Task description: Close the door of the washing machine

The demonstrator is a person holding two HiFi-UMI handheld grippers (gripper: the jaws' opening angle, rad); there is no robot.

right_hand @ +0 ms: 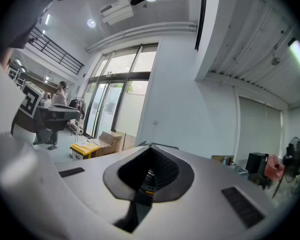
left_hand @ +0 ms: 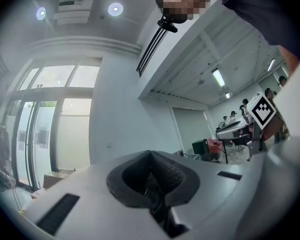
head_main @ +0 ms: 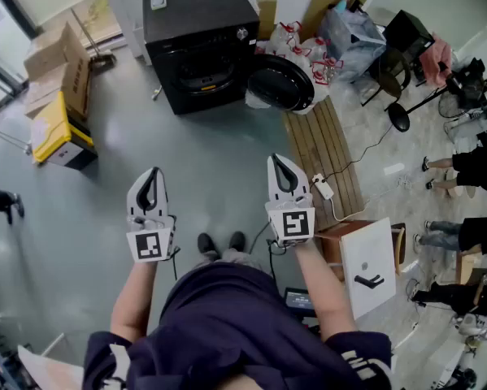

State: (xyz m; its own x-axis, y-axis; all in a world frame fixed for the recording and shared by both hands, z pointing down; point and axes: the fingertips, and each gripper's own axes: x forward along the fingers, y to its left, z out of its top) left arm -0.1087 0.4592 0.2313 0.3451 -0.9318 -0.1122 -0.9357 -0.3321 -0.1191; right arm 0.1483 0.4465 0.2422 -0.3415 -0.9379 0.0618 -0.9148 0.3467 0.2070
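A black front-loading washing machine (head_main: 198,43) stands on the grey floor at the far side of the room. Its round door (head_main: 281,81) hangs swung open to the machine's right. My left gripper (head_main: 153,171) and right gripper (head_main: 278,158) are held side by side in front of the person, well short of the machine, both pointing towards it. Both are shut with nothing between the jaws. In the left gripper view my left gripper (left_hand: 150,153) shows only its closed shell, and likewise my right gripper (right_hand: 151,145) in the right gripper view. The machine appears in neither gripper view.
Cardboard boxes (head_main: 60,80) and a yellow box (head_main: 52,128) lie left of the machine. Bags (head_main: 308,51) pile behind the door. Wooden planks (head_main: 324,149) and a power strip (head_main: 323,187) lie to the right, with a white panel (head_main: 371,268) nearer. People (head_main: 479,169) stand at the far right.
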